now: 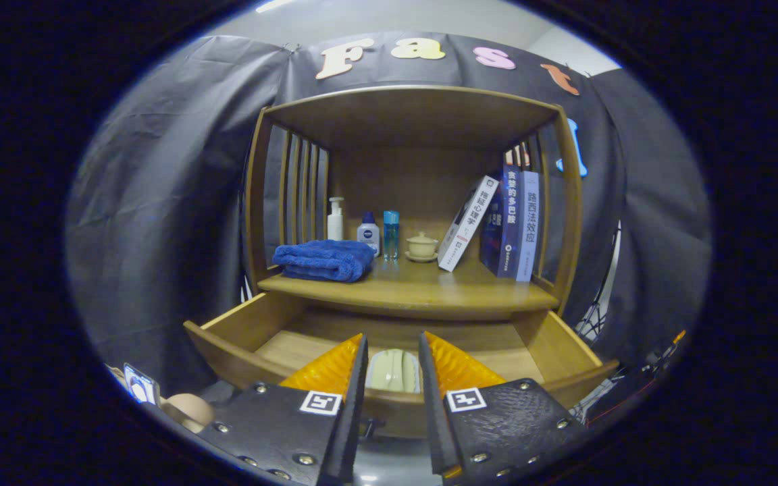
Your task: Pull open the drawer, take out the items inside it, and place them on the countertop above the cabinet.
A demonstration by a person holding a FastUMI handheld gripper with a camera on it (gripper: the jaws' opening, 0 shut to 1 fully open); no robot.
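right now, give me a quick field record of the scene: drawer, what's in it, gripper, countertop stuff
drawer: wooden drawer pulled open below the countertop
item in drawer: pale green object, lying on the drawer floor, seen between the fingers
gripper: gripper open, fingers either side of the pale object; contact cannot be told
countertop: wooden countertop carrying a folded blue towel, pump bottle, two small bottles, lidded cup, and books, one leaning
task state: item not yet on the countertop
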